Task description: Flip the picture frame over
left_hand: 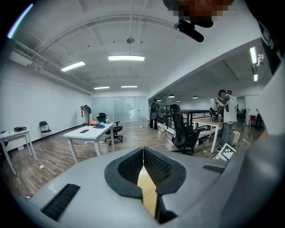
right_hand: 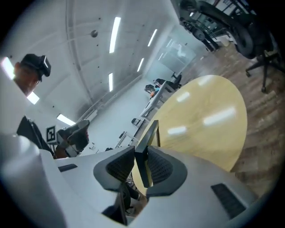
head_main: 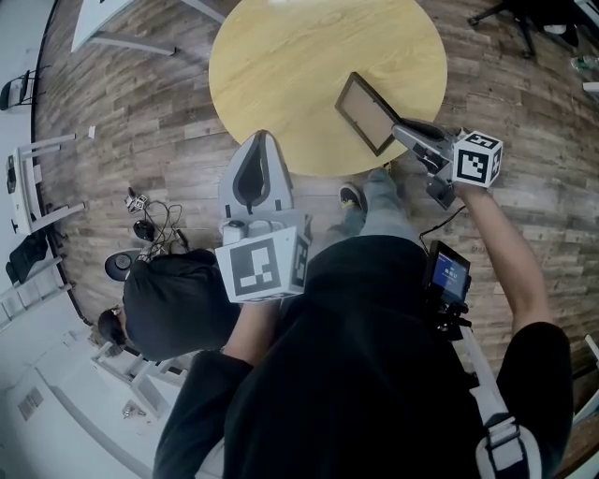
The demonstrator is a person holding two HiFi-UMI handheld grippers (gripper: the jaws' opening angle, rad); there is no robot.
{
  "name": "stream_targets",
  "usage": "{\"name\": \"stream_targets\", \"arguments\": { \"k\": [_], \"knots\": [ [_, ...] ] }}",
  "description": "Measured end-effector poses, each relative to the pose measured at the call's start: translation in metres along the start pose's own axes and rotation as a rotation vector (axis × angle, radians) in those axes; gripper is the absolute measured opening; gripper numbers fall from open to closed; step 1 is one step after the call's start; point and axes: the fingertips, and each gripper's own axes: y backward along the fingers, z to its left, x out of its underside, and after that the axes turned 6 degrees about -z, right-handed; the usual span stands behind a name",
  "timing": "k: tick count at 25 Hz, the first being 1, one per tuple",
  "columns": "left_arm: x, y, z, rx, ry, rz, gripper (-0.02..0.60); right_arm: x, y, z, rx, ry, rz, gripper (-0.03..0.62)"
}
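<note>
Grey jaws pressed together on nothing, the left gripper (head_main: 259, 150) (left_hand: 143, 164) is idling at the near rim of the round wooden table (head_main: 299, 56). The right gripper (head_main: 398, 128) (right_hand: 140, 167) is clamping one edge of the dark picture frame (head_main: 367, 112) (right_hand: 149, 138), tilting it over the table's near right edge. The flip is seemingly running midway, calling for rolling it over and lowering it onto the tabletop, with nothing blocking; an office chair (head_main: 524, 19) is standing beyond the table's far right.

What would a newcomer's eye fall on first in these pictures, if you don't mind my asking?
Probably the dark picture frame, held tilted over the near right part of the round wooden table, its edge pinched between the fingers of the right gripper. Next, the left gripper at the table's near edge, fingers together on nothing.
</note>
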Motion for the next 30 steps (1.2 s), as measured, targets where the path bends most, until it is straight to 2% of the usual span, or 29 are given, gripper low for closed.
{"name": "stream_targets", "arguments": {
  "k": [4, 7, 18, 24, 26, 30],
  "knots": [
    [-0.001, 0.001, -0.002, -0.012, -0.002, 0.015, 0.021, 0.013, 0.006, -0.028, 0.121, -0.045, 0.012, 0.080],
    [-0.003, 0.000, -0.002, -0.005, -0.006, 0.015, 0.021, 0.022, 0.007, -0.039, 0.179, -0.044, 0.037, 0.077],
    [-0.002, -0.007, -0.022, 0.047, -0.008, -0.003, 0.021, 0.026, 0.008, -0.057, 0.269, 0.037, 0.095, 0.098],
    [-0.004, -0.009, -0.015, 0.017, -0.007, 0.022, 0.021, 0.026, 0.005, -0.068, 0.331, 0.085, 0.117, 0.114],
    [-0.005, -0.010, -0.014, 0.021, -0.007, 0.021, 0.021, 0.028, 0.007, -0.075, 0.376, 0.111, 0.138, 0.118],
    [-0.006, -0.010, -0.018, 0.039, -0.013, 0.017, 0.021, 0.029, 0.009, -0.079, 0.404, 0.144, 0.164, 0.121]
  ]
}}
